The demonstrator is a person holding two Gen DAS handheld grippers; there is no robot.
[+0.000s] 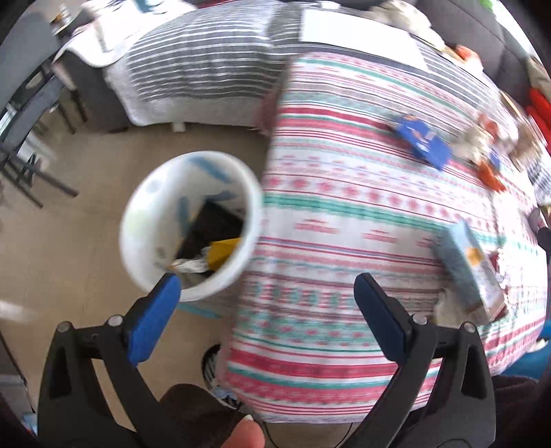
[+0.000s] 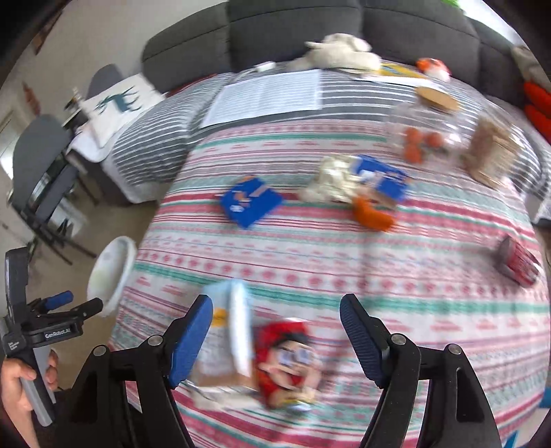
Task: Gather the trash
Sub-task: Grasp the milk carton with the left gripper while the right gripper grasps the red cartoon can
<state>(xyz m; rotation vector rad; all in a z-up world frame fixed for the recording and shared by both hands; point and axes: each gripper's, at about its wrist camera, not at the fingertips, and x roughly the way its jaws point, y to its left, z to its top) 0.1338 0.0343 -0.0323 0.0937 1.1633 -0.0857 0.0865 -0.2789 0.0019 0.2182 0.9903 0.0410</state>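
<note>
A white trash bin stands on the floor beside the table's left edge, with a black box and yellow wrapper inside; it also shows in the right wrist view. My left gripper is open and empty, between the bin and the striped tablecloth. My right gripper is open above a light blue carton and a red cartoon-face wrapper, touching neither. A blue packet, a crumpled white paper, an orange wrapper and a red can lie farther on the table.
A clear bag of orange fruit, a wooden block stack, a printed sheet and a plush toy sit at the back. A grey sofa lies behind. Dark chairs stand on the floor left.
</note>
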